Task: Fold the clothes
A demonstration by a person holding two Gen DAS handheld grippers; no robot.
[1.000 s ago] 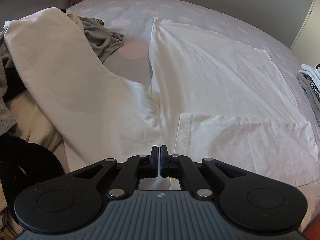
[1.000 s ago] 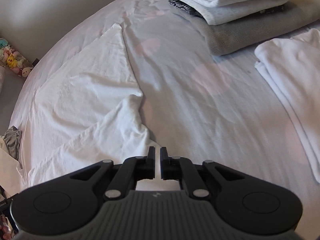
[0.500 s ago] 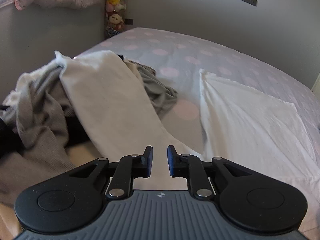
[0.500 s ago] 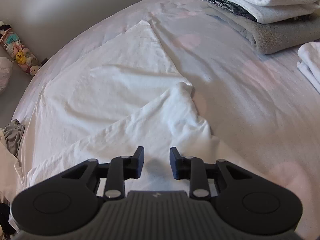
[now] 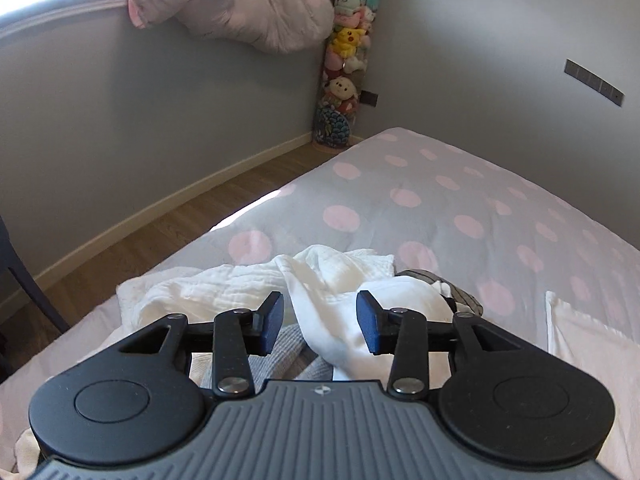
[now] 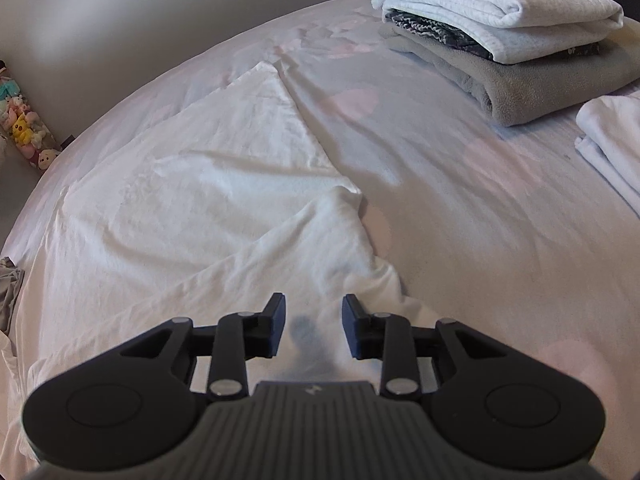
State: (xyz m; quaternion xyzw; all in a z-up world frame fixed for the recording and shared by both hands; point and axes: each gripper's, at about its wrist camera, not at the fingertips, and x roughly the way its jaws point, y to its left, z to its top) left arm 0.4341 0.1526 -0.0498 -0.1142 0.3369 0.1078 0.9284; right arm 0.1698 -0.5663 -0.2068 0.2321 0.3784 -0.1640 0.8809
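In the left wrist view my left gripper (image 5: 321,321) hangs over a heap of unfolded clothes (image 5: 336,280), white crumpled cloth over a grey knit (image 5: 286,346), near the bed's left edge. Its jaws are opening and nothing sits between the pads. The right wrist view shows a white garment (image 6: 208,192) spread flat on the bedspread, its near part folded over itself in a diagonal flap (image 6: 304,256). My right gripper (image 6: 314,325) hovers just above that flap. Its jaws are also opening, the cloth lying beneath them, not pinched. A corner of the spread garment (image 5: 584,344) appears at the left view's right side.
A stack of folded clothes (image 6: 500,28) and a folded white piece (image 6: 612,140) lie at the far right of the dotted bedspread (image 5: 460,208). Wooden floor (image 5: 140,240) runs left of the bed. A tall tube of plush toys (image 5: 344,60) stands in the corner.
Both grippers went from shut to open. The left one let go of the white garment, rose and swung left to the clothes heap. The right one shifted slightly over the folded flap.
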